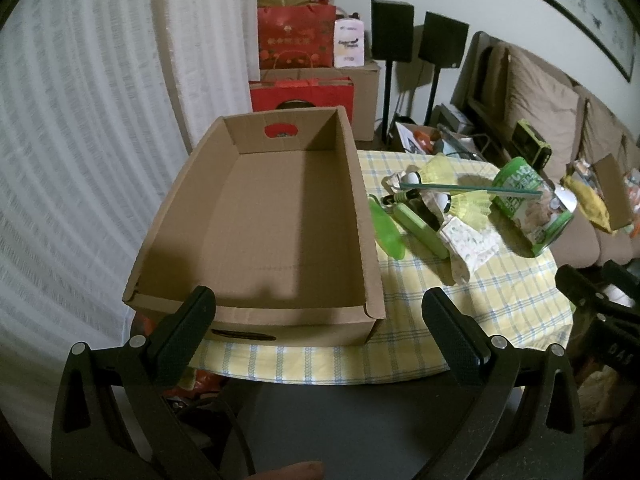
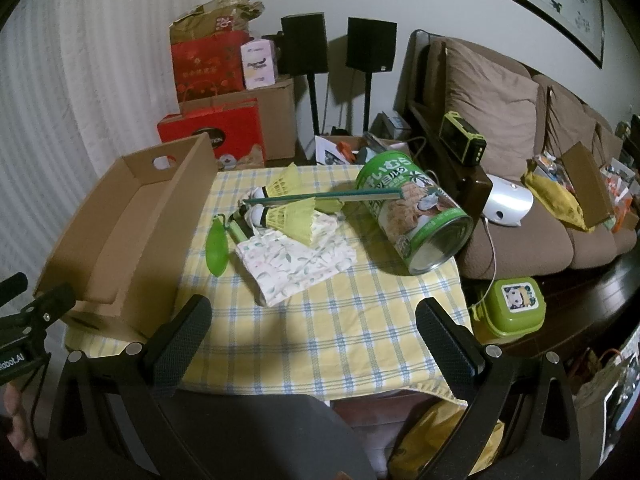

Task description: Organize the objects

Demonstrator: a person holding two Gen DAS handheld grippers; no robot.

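While both grippers hung over the near edge of the checked tablecloth [image 2: 320,320], each stood wide apart and held nothing: the left gripper [image 1: 319,312] faced the cardboard box [image 1: 260,216], the right gripper [image 2: 313,320] the clutter beside that box. Just right of the box lay a green leaf-shaped piece [image 2: 216,246], two yellow shuttlecocks [image 2: 294,216], a floral cloth [image 2: 292,262], and farther right a tipped green can [image 2: 416,220].
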